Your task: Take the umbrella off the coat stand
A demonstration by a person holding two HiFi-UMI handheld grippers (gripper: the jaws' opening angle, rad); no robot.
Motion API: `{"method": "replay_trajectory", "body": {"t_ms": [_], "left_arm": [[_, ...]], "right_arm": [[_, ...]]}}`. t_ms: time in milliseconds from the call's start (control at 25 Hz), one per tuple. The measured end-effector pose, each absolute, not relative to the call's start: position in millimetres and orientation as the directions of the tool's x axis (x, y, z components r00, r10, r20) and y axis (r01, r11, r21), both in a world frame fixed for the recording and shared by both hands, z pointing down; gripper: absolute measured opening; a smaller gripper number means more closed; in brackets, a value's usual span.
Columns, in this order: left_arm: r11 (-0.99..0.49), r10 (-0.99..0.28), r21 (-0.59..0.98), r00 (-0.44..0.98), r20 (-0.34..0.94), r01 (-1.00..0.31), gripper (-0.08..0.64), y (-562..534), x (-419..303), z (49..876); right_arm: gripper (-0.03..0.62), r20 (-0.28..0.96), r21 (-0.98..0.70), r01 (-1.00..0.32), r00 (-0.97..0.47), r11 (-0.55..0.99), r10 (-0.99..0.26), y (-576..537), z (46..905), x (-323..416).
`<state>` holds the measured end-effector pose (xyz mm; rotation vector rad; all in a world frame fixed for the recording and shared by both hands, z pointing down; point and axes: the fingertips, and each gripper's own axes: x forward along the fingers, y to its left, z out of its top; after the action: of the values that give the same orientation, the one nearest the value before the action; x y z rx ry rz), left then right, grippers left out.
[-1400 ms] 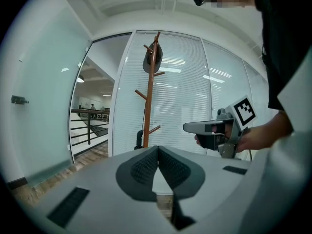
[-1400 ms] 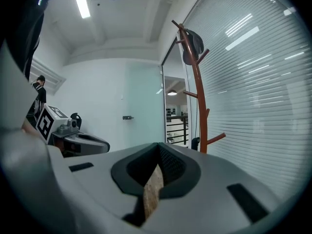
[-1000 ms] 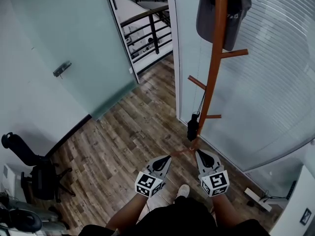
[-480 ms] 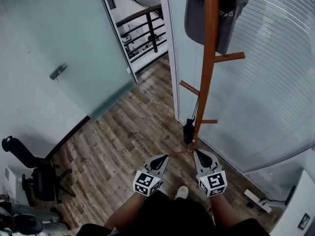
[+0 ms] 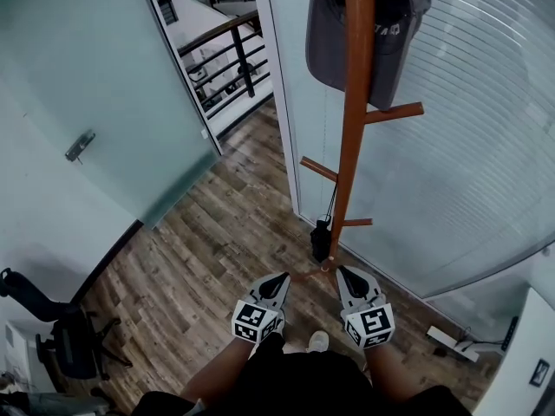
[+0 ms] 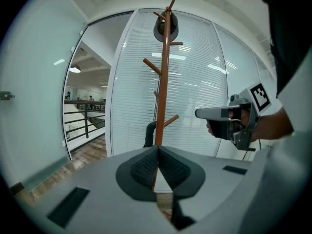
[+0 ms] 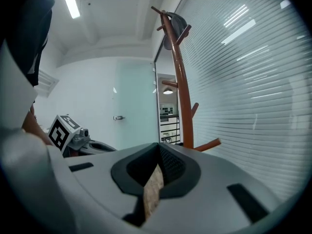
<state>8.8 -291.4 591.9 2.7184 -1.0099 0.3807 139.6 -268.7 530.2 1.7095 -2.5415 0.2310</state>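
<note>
A small black folded umbrella hangs by its strap low on the orange-brown coat stand, beside a lower peg. In the left gripper view the umbrella shows just left of the pole. My left gripper is shut and empty, a short way in front of the umbrella and to its left. My right gripper also looks shut and empty, near the stand's foot. Both point at the stand. A grey cap hangs at the top.
A glass wall with blinds stands behind the stand. A frosted glass door with a handle is at left, and a black railing beyond the opening. An office chair sits at lower left. A white power strip lies on the wood floor.
I have stepped closer to the stand. The pole, cap and umbrella have shifted left in the head view. Both grippers have stayed shut and drifted towards the stand's base.
</note>
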Motion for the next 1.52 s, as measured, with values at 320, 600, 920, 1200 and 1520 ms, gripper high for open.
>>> {"method": "replay_trajectory", "body": {"t_ms": [320, 600, 920, 1200, 1520], "left_arm": [[-0.806, -0.525, 0.103, 0.785, 0.329, -0.582, 0.014, -321, 19, 602], [-0.865, -0.425, 0.096, 0.820, 0.384, -0.493, 0.014, -346, 29, 635], [-0.920, -0.320, 0.074, 0.844, 0.429, -0.386, 0.056, -358, 47, 673], [-0.933, -0.285, 0.070, 0.845, 0.452, -0.353, 0.281, -378, 68, 708], [-0.955, -0.205, 0.092, 0.849, 0.487, -0.283, 0.347, -392, 103, 755]], "right_arm": [[0.006, 0.175, -0.101, -0.957, -0.287, 0.273, -0.942, -282, 541, 147], [0.006, 0.215, -0.112, -0.977, -0.202, 0.182, -0.955, -292, 564, 147], [0.006, 0.260, -0.142, -0.984, -0.139, 0.105, -0.956, -288, 597, 134], [0.006, 0.280, -0.147, -0.988, -0.091, 0.051, -0.956, -289, 620, 131], [0.006, 0.283, -0.128, -0.992, -0.054, 0.018, -0.958, -283, 632, 132]]}}
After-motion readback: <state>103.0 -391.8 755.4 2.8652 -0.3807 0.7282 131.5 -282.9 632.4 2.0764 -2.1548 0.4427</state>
